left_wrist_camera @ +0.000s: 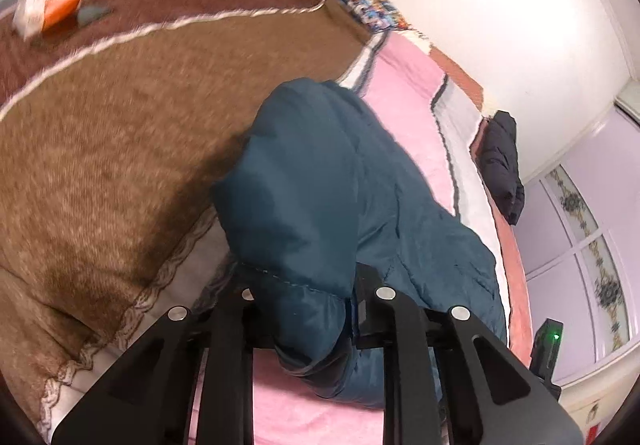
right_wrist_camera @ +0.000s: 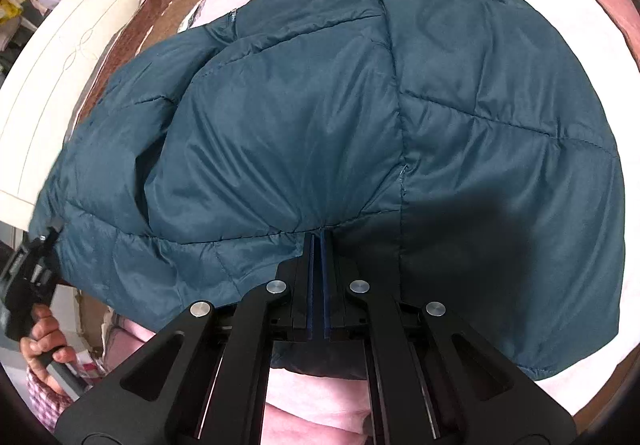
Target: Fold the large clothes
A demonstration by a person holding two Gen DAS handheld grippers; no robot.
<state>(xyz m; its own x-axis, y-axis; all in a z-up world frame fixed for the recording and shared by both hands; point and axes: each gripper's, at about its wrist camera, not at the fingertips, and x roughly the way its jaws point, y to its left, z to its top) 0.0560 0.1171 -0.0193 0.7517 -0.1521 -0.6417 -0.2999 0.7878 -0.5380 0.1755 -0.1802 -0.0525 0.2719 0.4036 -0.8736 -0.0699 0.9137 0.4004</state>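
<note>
Now, step: I judge I am mid-fold, carrying one edge of the jacket (right_wrist_camera: pixel 360 117) across its own body on the bed (left_wrist_camera: pixel 404 93).
Jacket: teal, quilted and puffy; it lies on the pink sheet (left_wrist_camera: pixel 400 105) beside the brown blanket (left_wrist_camera: pixel 120 125), with its near hem lifted by both tools.
Left hand-held gripper (left_wrist_camera: pixel 304 295): its jaws stand wide apart but are packed with a thick bunch of hem or cuff, so I take it as clamped on the jacket.
Right hand-held gripper (right_wrist_camera: pixel 319 241): its jaws are nearly together, pinching a thin bit of hem at a seam.
Doing it well: I want both grips level and moving together, so the edge stays straight and lands square on the far side.
Tension: I judge the padding will spring back, so I would lay it down low and press before letting go.
Risk: the right pinch looks shallow; the slick shell could slip out if I pull hard.
Other things: a dark garment (left_wrist_camera: pixel 502 165) lies well apart at the bed's far edge; an orange and white box (left_wrist_camera: pixel 48 3) sits on the blanket.
Writing: none that I can read; the box is blurred, and the small mark by the jacket's zip is too small to tell.
</note>
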